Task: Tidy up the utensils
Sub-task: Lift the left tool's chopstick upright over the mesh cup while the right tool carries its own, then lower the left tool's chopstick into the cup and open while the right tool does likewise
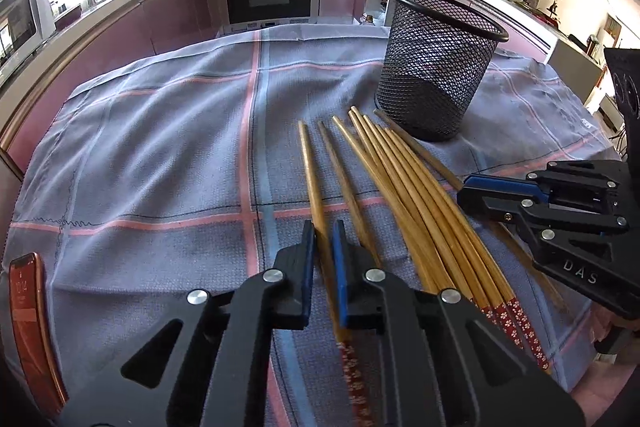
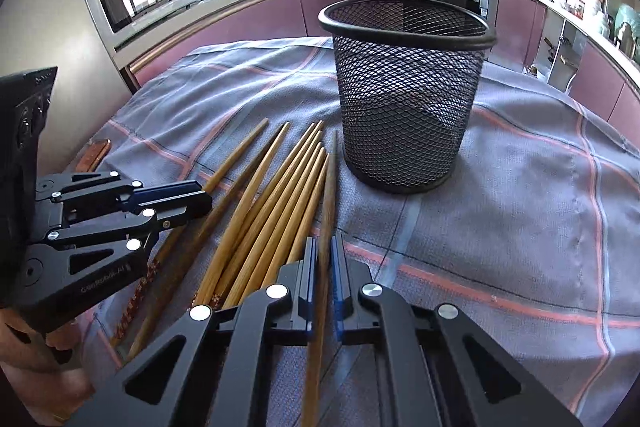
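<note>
Several wooden chopsticks (image 1: 408, 187) with red flowered ends lie side by side on the cloth, tips toward a black mesh cup (image 1: 436, 67) standing upright behind them. My left gripper (image 1: 323, 231) is shut on the leftmost chopstick (image 1: 310, 167), which runs between its blue pads. My right gripper (image 2: 324, 247) is shut on the rightmost chopstick (image 2: 330, 187), nearest the mesh cup (image 2: 404, 99). Both held sticks still rest on the cloth. Each gripper shows in the other's view, the right gripper (image 1: 472, 191) at the right edge and the left gripper (image 2: 200, 201) at the left edge, with the remaining chopsticks (image 2: 272, 207) between them.
A grey-blue checked cloth (image 1: 160, 147) covers the table. A phone in a red case (image 1: 32, 327) lies at the cloth's left edge. A hand (image 2: 24, 347) holds the left tool. Kitchen counters, an oven and a microwave ring the table.
</note>
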